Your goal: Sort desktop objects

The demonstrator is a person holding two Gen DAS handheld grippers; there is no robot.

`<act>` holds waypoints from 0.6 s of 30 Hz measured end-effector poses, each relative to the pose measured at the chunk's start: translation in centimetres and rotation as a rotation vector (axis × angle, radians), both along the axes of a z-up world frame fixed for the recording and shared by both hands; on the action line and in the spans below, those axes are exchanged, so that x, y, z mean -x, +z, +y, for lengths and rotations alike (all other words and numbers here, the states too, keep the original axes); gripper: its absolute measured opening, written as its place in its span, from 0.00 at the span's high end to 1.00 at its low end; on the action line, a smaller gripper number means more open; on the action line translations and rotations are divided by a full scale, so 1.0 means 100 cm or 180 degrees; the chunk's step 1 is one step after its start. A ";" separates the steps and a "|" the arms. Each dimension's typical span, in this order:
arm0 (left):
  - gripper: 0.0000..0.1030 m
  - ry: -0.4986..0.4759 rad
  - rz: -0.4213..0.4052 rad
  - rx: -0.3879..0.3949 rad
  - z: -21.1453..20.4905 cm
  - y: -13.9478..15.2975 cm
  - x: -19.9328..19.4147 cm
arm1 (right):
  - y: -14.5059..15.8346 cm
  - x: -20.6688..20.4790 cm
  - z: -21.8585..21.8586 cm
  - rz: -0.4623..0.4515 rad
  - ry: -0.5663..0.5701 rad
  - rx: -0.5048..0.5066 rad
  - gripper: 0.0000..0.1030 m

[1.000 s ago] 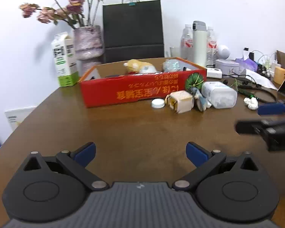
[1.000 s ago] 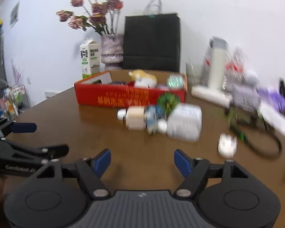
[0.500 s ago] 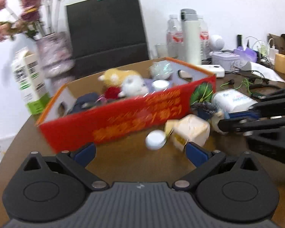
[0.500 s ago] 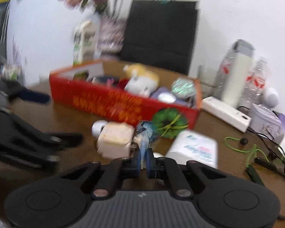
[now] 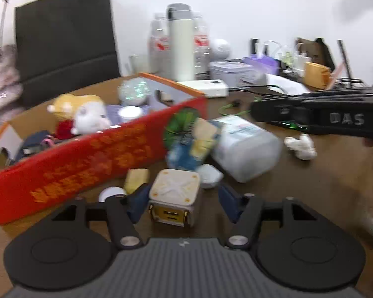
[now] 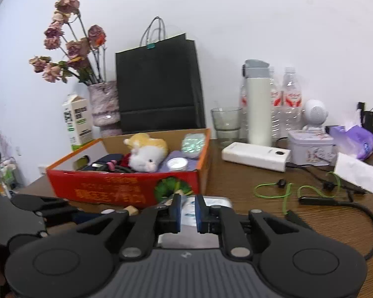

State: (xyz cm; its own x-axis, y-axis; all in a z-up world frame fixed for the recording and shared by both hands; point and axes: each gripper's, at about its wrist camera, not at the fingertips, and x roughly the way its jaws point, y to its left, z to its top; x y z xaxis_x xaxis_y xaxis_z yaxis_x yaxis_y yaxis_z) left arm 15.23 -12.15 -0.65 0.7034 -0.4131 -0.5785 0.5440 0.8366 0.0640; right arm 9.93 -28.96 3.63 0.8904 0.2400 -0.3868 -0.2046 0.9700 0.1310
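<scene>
A red cardboard box [image 5: 69, 159] holding a plush toy [image 5: 87, 116] and small items stands on the brown table. In the left wrist view my left gripper [image 5: 184, 204] is open, its fingers on either side of a small cream cube [image 5: 174, 196] lying in front of the box. A blue-and-yellow packet [image 5: 194, 146], a white tissue pack [image 5: 246, 146] and a white cap [image 5: 112, 193] lie close by. In the right wrist view my right gripper [image 6: 187, 211] is nearly closed, with the tissue pack [image 6: 211, 202] showing between and beyond its fingers; whether it grips anything I cannot tell. The box [image 6: 126, 188] is just behind it.
Behind the box stand a black paper bag [image 6: 159, 84], a vase of dried flowers [image 6: 104, 104], a milk carton [image 6: 78, 121], a glass [image 6: 226, 121], a white flask [image 6: 257, 101] and bottles. A power bank [image 6: 256, 156], a tin, green earphones [image 6: 283, 188] and cables lie right.
My left gripper has moved forward and down until its fingers flank the cream cube. My right gripper closed from wide open and has moved in close to the tissue pack.
</scene>
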 end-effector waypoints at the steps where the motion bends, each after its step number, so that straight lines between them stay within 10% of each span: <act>1: 0.34 0.0009 -0.0017 -0.0019 -0.002 -0.001 -0.001 | -0.001 0.000 0.002 0.0014 0.0024 -0.0008 0.88; 4: 0.60 0.0153 0.0108 -0.0074 -0.006 -0.007 -0.015 | -0.003 0.002 0.009 0.0000 0.0057 0.0055 0.84; 7: 0.62 0.0262 0.0128 0.0071 0.000 0.000 -0.005 | -0.006 0.003 0.013 0.0023 0.0046 0.0112 0.78; 10: 0.62 0.0402 0.0054 0.0247 0.015 0.008 0.024 | -0.010 0.001 0.018 0.0051 -0.0045 0.0221 0.38; 18: 0.62 0.0885 0.0140 0.0496 0.048 0.013 0.060 | -0.011 -0.041 0.054 0.0196 0.0256 0.0675 0.40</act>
State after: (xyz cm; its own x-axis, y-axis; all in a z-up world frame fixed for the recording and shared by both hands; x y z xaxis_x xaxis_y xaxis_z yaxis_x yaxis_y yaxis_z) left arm 9.26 -7.32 0.62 0.7774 -0.2946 -0.5557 0.2925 0.9515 -0.0952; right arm 13.99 -23.56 2.54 0.8447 0.2169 -0.4892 -0.2804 0.9580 -0.0593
